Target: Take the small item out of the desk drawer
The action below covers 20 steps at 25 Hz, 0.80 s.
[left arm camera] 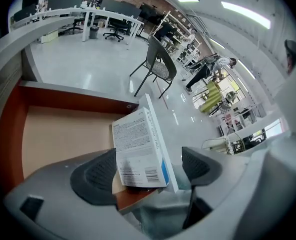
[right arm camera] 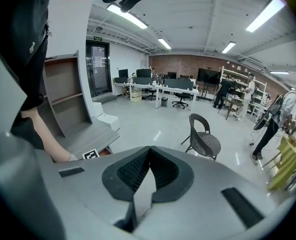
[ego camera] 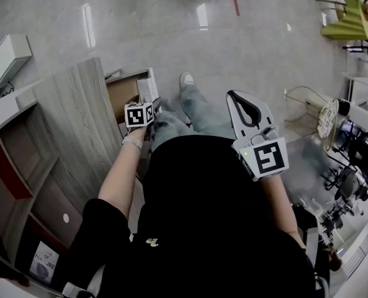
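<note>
The left gripper gapes wide, the small white-and-blue carton between its jaws but unclamped; the carton's long axis runs six to twelve o'clock, straight ahead. It sits at the near corner of the open drawer, otherwise bare toward ten o'clock; the right gripper, closed on nothing, is well apart.

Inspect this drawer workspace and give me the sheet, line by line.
Surface: grey wood-grain desk top, bare where visible.
Job's things: drawer open, its floor bare; white-and-blue box sits at its near corner.
Clutter: printed item in a lower shelf compartment.
Grippers: left gripper open, box between the jaws, not gripped; right gripper shut, empty, held aside.
Cables: nothing seen at the drawer.
Surroundings: glossy floor, grey chair, office desks, people far off.
</note>
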Motion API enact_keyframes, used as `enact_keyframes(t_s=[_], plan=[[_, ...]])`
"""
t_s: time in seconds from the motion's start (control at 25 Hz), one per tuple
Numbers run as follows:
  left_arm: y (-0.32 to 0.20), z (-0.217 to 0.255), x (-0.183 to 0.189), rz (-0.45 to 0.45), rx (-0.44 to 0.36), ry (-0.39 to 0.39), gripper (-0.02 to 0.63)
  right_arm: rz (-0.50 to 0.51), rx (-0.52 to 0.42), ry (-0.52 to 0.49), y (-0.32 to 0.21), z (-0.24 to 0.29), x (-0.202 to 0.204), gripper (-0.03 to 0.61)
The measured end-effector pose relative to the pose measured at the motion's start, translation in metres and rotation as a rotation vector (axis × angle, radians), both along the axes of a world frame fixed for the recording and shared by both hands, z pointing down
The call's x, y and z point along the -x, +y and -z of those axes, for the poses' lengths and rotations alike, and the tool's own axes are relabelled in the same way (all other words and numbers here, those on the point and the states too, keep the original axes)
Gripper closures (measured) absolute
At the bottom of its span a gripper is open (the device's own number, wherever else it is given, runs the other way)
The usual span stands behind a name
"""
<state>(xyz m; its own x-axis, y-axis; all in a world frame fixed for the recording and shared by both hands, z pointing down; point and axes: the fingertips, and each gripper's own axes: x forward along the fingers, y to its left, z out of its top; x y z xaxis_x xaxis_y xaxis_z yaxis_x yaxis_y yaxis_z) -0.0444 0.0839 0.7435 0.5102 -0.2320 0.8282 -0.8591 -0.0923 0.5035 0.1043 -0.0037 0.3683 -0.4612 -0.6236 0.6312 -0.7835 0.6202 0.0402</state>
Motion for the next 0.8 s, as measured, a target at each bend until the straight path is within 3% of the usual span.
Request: enact_keyframes(t_s=[0.36,0.8], plan=[[0.001,-0.013,0.019,-0.009,0.020,-0.079,0.213,0.002,0.004,0.008,0.005,-0.001,0.000,0.583],[0.000,-0.015,0.018,-0.031,0.005,-0.099,0.213,0.010,0.001,0.007,0.010,0.000,0.000,0.581]])
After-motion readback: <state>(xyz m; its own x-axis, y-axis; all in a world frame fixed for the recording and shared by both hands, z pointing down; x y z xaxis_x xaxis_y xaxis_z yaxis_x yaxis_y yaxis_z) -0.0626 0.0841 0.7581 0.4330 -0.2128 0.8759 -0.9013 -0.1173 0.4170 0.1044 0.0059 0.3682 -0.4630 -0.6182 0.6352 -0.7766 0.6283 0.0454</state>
